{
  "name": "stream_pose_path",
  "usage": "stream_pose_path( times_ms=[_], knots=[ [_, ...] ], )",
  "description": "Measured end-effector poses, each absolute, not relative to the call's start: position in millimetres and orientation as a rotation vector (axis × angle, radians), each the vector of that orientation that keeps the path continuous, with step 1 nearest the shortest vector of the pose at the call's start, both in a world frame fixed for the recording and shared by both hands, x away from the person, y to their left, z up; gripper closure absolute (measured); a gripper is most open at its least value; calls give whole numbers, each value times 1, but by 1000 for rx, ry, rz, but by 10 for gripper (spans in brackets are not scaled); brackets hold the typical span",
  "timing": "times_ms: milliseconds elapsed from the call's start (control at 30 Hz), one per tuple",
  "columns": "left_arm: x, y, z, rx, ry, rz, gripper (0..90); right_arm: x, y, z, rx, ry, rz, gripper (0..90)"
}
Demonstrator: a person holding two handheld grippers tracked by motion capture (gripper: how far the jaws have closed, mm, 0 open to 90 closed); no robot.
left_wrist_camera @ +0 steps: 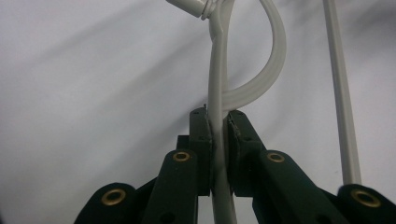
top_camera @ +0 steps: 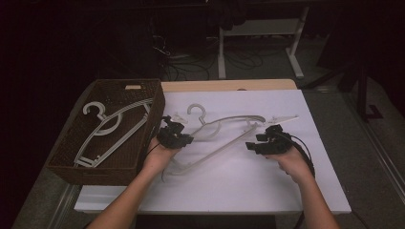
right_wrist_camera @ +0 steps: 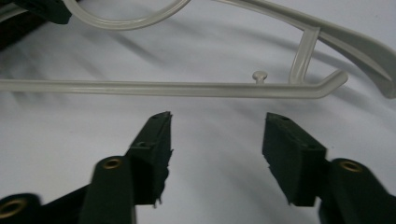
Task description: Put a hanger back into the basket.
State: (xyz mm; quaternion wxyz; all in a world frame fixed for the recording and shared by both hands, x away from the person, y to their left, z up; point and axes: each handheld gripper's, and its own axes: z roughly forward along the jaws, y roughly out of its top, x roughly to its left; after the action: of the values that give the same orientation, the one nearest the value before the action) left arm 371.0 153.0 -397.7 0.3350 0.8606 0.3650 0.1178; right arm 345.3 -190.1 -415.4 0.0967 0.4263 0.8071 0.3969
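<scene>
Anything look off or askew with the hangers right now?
Nothing damaged. The hanger on the table hangs lopsided: the left gripper is clamped on one end, while the right gripper is open, with nothing between its jaws. Hangers in the basket lie loosely stacked.

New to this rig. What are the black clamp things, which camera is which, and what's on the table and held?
No robot here: a person holds a handheld two-jaw gripper in each hand. The high view looks down on the table; the other two pictures come from cameras riding on each gripper, looking along its jaws.

On the white table lies a pale plastic hanger. At the left stands a brown wicker basket with more hangers in it.

The left gripper is shut on the hanger; its own view shows the pads pinching a thin bar of it. The right gripper is open, with nothing between its jaws; the hanger's far end lies just beyond them.
</scene>
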Motion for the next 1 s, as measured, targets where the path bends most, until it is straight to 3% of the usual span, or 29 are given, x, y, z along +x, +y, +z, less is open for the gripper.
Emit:
stream_pose_path(
  times_ms=[167,500,1000],
  knots=[
    [369,153,-373,2234,941,333,823,333,-195,-413,1217,2388,1207,285],
    [362,177,-311,2224,895,372,823,313,-209,-419,1186,2363,1198,215],
    [360,270,-243,2185,927,483,823,304,-213,-418,1181,2338,1229,155]
  ],
)
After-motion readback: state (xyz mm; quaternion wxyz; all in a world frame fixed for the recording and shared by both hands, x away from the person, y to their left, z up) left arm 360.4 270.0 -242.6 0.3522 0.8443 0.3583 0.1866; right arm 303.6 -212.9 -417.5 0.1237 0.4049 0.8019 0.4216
